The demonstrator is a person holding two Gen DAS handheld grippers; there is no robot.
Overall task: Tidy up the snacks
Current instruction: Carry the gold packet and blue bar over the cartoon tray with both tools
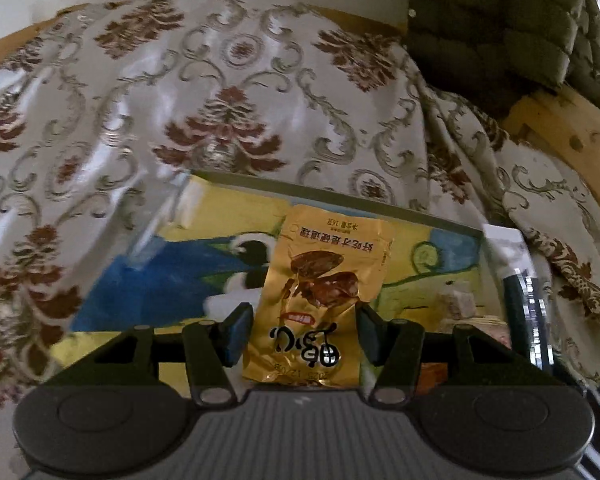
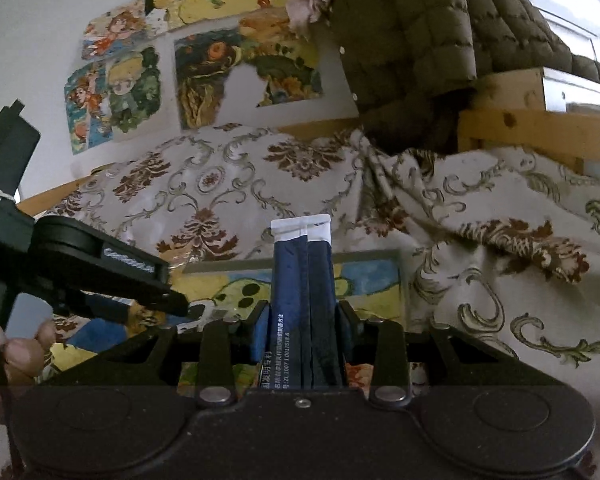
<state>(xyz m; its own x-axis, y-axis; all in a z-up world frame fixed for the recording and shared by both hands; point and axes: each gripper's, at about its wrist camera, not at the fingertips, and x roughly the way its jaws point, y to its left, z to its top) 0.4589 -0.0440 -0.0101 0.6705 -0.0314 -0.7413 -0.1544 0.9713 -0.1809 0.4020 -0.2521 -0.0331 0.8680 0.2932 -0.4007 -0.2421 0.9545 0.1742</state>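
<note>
While both grippers hold snacks above the painted tray (image 1: 380,204), printed writing faces the cameras.
Left gripper (image 1: 302,334) clamps a gold packet (image 1: 324,292) with upside-down Chinese characters and "16g"; right gripper (image 2: 302,330) pinches a dark blue sachet (image 2: 302,300) with small white text. Patterned cloth (image 1: 180,92) lies behind; fingers (image 2: 20,354) show at left.

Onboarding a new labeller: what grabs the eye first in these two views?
The gold snack packet clamped in the left gripper, held above a colourful picture board. Next, the dark blue stick pack upright in the right gripper. Behind both spreads the patterned cloth, with an olive quilted jacket at upper right.
</note>
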